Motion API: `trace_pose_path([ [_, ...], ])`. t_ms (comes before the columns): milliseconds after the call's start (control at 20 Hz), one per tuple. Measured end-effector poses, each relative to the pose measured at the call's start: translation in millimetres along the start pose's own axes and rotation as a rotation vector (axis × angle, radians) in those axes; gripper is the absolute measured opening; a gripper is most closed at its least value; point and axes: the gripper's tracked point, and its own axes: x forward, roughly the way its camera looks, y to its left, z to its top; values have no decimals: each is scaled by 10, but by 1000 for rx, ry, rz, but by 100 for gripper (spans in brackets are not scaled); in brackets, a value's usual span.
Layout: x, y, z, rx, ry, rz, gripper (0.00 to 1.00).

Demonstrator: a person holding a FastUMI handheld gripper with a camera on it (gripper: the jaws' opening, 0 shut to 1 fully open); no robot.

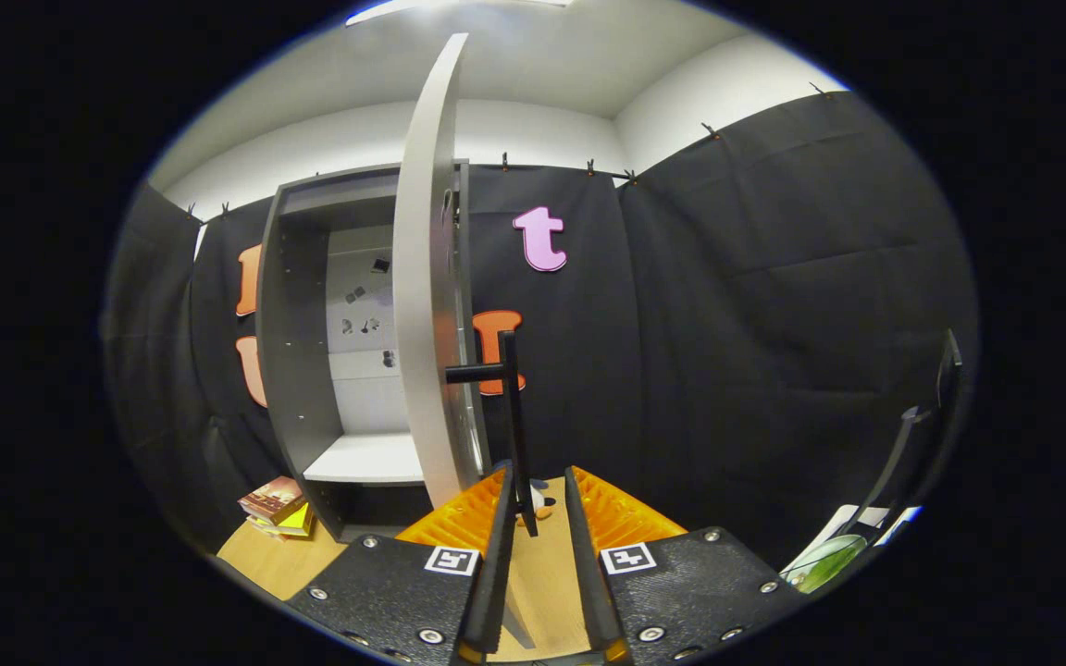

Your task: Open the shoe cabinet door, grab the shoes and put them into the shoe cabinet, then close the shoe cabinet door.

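Standing ajar, the shoe cabinet door (427,277) is seen edge-on at 12 o'clock, its black handle (513,416) between the spread fingers (537,518), untouched. Books (276,506) lie at 10 o'clock beside the shoe cabinet (297,351); no writing is legible.

open cabinet door (427,305) edge-on ahead, black handle (514,425) between gripper (538,504) fingers, shelf (366,460) unobstructed left
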Motion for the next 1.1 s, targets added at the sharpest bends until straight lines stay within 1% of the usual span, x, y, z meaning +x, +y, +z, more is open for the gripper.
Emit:
trace_pose_path([
  [100,-34,-43,10,1,-5,-29,35],
  [150,-41,-51,9,1,-10,-30,36],
  [200,-81,-85,18,-3,-13,-33,40],
  [300,-156,-116,33,-6,-13,-35,45],
  [350,-190,-86,53,-5,-15,-33,46],
  [550,-370,111,187,4,-38,-22,56],
  [600,-418,189,243,6,-49,-16,62],
  [650,-457,278,285,7,-60,-6,68],
  [750,-520,507,337,10,-69,24,76],
  [900,-568,929,353,5,-68,92,86],
  [1050,-607,1366,421,-19,-83,160,93],
  [1100,-619,1511,449,-20,-92,183,93],
])
